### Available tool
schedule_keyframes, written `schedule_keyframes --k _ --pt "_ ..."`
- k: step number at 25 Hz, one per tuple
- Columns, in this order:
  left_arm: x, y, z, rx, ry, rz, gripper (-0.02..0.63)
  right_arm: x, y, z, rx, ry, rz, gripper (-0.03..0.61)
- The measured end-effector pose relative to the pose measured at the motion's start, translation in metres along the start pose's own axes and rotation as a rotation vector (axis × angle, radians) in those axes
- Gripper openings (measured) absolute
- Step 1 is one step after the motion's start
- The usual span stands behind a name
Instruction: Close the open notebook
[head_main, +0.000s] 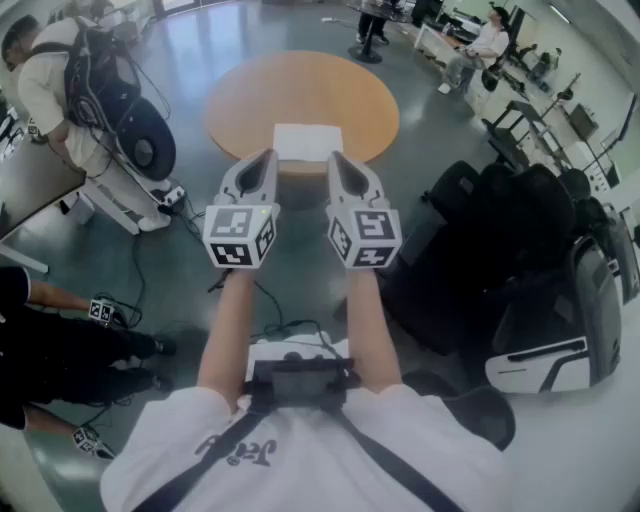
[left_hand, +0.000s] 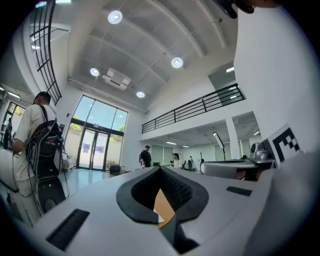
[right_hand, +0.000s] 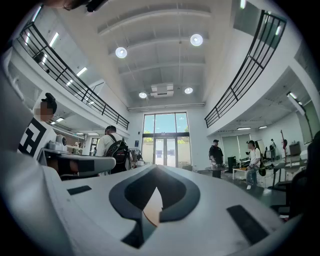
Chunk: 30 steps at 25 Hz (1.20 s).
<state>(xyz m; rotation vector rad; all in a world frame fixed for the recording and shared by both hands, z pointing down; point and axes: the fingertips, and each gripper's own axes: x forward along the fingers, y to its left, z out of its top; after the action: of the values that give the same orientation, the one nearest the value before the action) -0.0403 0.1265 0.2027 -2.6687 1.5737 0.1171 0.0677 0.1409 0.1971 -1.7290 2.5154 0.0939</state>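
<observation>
A white notebook (head_main: 307, 142) lies flat on the near edge of a round wooden table (head_main: 250, 100); I cannot tell from here whether its pages are spread. My left gripper (head_main: 268, 156) and right gripper (head_main: 335, 158) are held side by side in the air, level, with their tips just short of the notebook's near corners. Both are shut with nothing in them. In the left gripper view the left gripper (left_hand: 161, 171) shows a sliver of the table (left_hand: 165, 207) between its shut jaws. The right gripper (right_hand: 156, 169) shows the same sliver of table (right_hand: 150, 212).
A person with a backpack (head_main: 60, 90) stands at the left beside a white machine base (head_main: 120, 195). Black chairs and bags (head_main: 510, 250) crowd the right. Cables (head_main: 200, 250) run over the grey floor. Another person (head_main: 40, 340) is at the lower left.
</observation>
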Motion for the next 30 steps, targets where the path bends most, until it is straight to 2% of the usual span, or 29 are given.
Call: schedule_keyframes --k 13,17,25,30 --pt "0.020 -0.017 -0.011 0.007 0.026 0.003 0.012 0.003 -0.032 -0.007 0.037 0.019 -0.034 0.011" --pt "0.032 -0.031 -0.019 0.033 0.043 0.026 0.012 0.003 -0.053 -0.019 0.070 0.060 -0.016 0.012" --pt "0.055 -0.059 -0.035 0.036 0.068 0.076 0.012 -0.004 -0.085 -0.027 0.051 0.080 0.030 0.012" --pt "0.065 -0.085 -0.053 0.040 0.089 0.073 0.012 -0.011 -0.106 -0.039 0.069 0.082 0.045 0.012"
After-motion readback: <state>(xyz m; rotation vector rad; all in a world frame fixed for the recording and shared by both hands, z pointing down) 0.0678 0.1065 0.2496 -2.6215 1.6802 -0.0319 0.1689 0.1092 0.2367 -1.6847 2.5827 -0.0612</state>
